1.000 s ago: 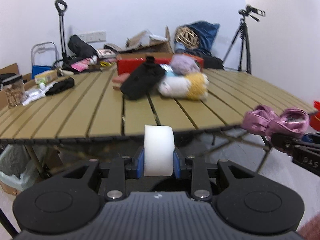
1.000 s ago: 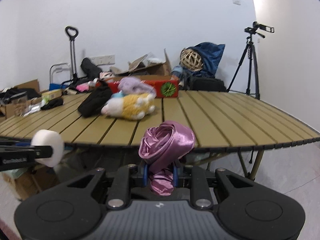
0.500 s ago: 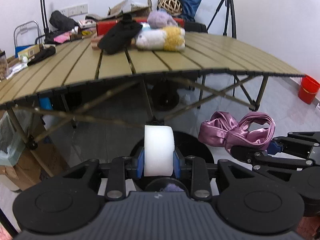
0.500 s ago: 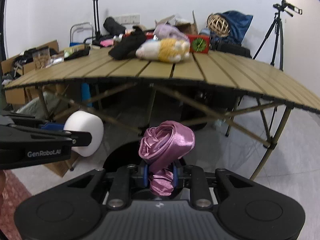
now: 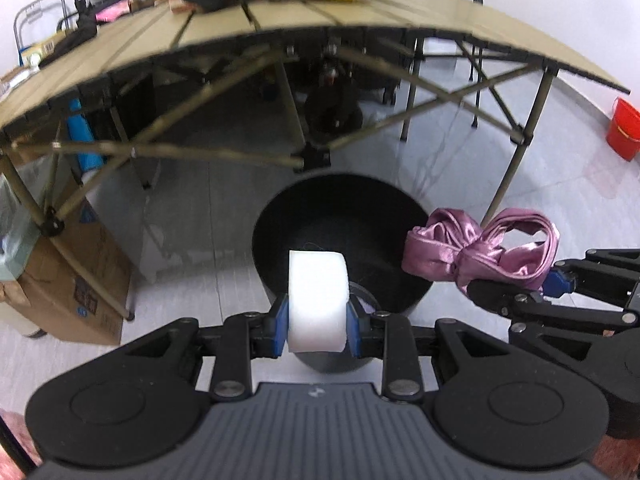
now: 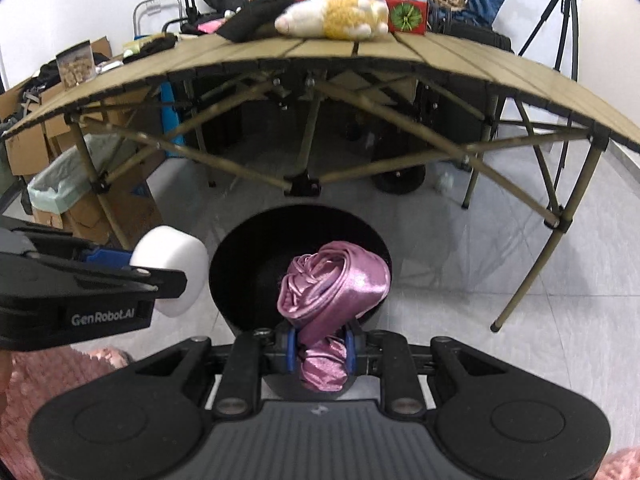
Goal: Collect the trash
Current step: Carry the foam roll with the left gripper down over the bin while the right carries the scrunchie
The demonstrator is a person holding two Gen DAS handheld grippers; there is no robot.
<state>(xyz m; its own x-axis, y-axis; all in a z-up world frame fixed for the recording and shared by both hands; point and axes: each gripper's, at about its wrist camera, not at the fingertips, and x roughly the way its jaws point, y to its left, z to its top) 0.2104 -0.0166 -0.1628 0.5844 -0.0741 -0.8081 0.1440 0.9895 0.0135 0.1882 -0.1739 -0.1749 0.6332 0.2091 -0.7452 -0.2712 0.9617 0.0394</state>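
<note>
My left gripper [image 5: 317,326] is shut on a white foam roll [image 5: 317,300] and holds it over the near rim of a black round bin [image 5: 340,216] on the floor. The roll also shows in the right wrist view [image 6: 172,270], just left of the bin [image 6: 248,264]. My right gripper [image 6: 321,346] is shut on a crumpled pink satin ribbon [image 6: 332,284] above the bin's opening. In the left wrist view the ribbon [image 5: 480,250] hangs at the bin's right rim.
A folding slat table [image 6: 460,56] stands over and behind the bin, with crossed legs [image 6: 304,184]. Plush toys [image 6: 336,16], a black cloth and boxes lie on it. Cardboard boxes [image 5: 68,280] stand left, a red bucket [image 5: 624,128] right, a tripod [image 6: 568,20] behind.
Both grippers have dropped from table height to below the table edge and moved over the black bin, still holding the foam roll and the ribbon.
</note>
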